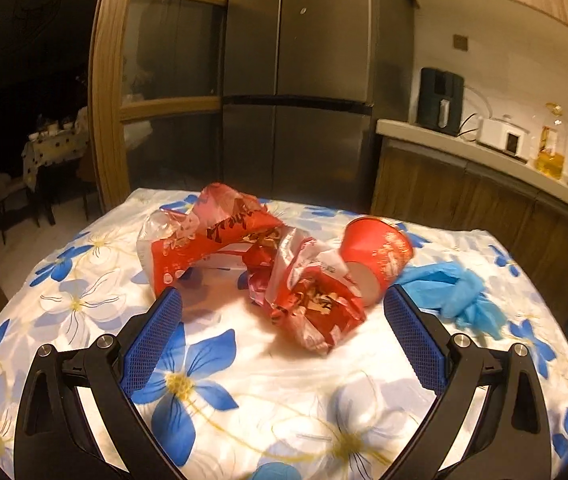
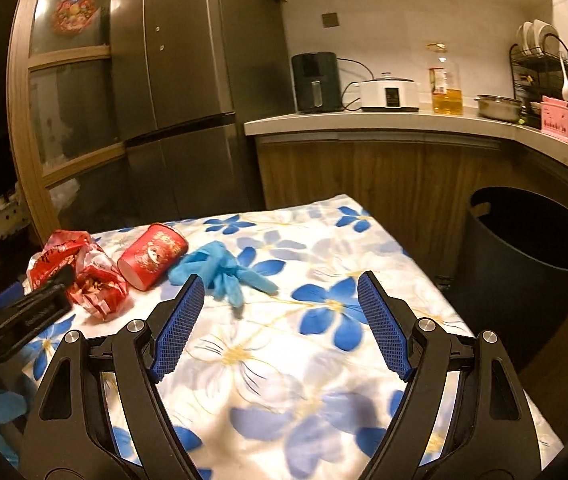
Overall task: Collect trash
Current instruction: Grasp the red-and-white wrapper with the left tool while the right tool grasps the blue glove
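Both grippers, left (image 1: 282,306) and right (image 2: 282,294), are standing open, empty, near the cup (image 2: 152,256); glove (image 2: 224,270) is lying just beside it.

Your left gripper (image 1: 282,304) points slightly downward, its blue-padded jaws spread wide and empty. Your right gripper (image 2: 282,290) is angled likewise, jaws equally wide apart, with nothing between the pads.
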The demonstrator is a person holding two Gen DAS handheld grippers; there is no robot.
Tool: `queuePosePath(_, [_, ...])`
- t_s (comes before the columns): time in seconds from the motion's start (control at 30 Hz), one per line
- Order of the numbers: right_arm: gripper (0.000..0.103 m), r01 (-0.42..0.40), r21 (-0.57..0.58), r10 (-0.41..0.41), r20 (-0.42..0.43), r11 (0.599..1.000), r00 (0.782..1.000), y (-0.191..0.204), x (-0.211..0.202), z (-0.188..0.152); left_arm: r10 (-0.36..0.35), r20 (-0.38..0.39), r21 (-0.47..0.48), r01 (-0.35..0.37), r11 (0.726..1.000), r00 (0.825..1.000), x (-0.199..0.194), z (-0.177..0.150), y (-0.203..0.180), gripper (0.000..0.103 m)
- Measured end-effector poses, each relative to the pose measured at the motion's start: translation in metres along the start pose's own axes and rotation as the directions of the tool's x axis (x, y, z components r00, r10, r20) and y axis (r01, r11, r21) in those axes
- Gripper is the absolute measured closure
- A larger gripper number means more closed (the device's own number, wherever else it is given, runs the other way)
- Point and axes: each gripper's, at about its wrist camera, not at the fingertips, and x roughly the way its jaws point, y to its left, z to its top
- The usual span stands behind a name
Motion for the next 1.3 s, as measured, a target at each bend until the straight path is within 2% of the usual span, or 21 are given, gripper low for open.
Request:
queuePosePath(0.17, [0.025,-0.012,0.004,0.012,-0.018,1.0,1.0,0.01,0.029,0.004,0.024,-0.055,-0.016,-0.025,1.0,0.998,0.024,0.002,-0.001,0.014])
queuePosePath(0.23, [0.025,-0.013,0.002,0.013,-0.034,1.0,0.999,0.013,0.042,0.005,0.026,-0.074,-0.022,-0.027,0.999,0.997,0.03,0.001,0.002,0.019])
queuePosePath(0.3, [0.025,-0.01,-0.005,0.01,-0.049,1.0,0.999,0.018,0.053,0.005,0.022,-0.108,-0.022,-0.025,0.999,0.994,0.037,-0.001,0.002,0.029])
queuePosePath(0.37, [0.025,-0.016,-0.003,0.015,-0.056,1.0,0.998,0.02,0.06,0.005,0.011,-0.16,-0.028,-0.016,0.999,0.987,0.048,-0.004,0.004,0.047])
queuePosePath(0.43, [0.025,-0.015,-0.011,0.014,-0.06,1.0,0.998,0.024,0.065,0.005,-0.017,-0.196,-0.054,0.006,0.999,0.98,0.056,-0.006,0.008,0.055])
queuePosePath(0.53, [0.025,-0.018,-0.024,0.016,-0.071,1.0,0.997,0.03,0.074,0.004,-0.054,-0.194,-0.064,0.042,0.997,0.98,0.055,-0.007,0.009,0.071])
queuePosePath(0.6, [0.025,-0.02,-0.032,0.017,-0.081,0.999,0.997,0.033,0.08,0.004,-0.079,-0.171,-0.053,0.071,0.996,0.982,0.049,-0.008,0.007,0.088])
queuePosePath(0.63, [0.025,-0.022,-0.035,0.019,-0.086,0.999,0.996,0.034,0.082,0.004,-0.089,-0.161,-0.054,0.082,0.995,0.983,0.046,-0.007,0.006,0.092])
queuePosePath(0.77, [0.026,-0.032,-0.047,0.027,-0.108,0.998,0.994,0.043,0.096,0.005,-0.141,-0.134,-0.066,0.133,0.989,0.981,0.029,-0.009,0.008,0.094])
queuePosePath(0.97, [0.037,-0.037,-0.061,0.028,-0.148,0.997,0.989,0.052,0.116,0.005,-0.187,-0.098,-0.067,0.181,0.981,0.977,0.004,-0.011,0.008,0.094])
queuePosePath(1.2, [0.056,-0.043,-0.053,0.031,-0.214,0.998,0.976,0.053,0.137,-0.001,-0.208,-0.082,-0.072,0.202,0.977,0.975,-0.009,-0.013,0.013,0.094])
queuePosePath(1.3, [0.072,-0.049,-0.058,0.034,-0.238,0.997,0.971,0.054,0.143,-0.003,-0.206,-0.082,-0.07,0.2,0.977,0.975,-0.008,-0.012,0.013,0.094])
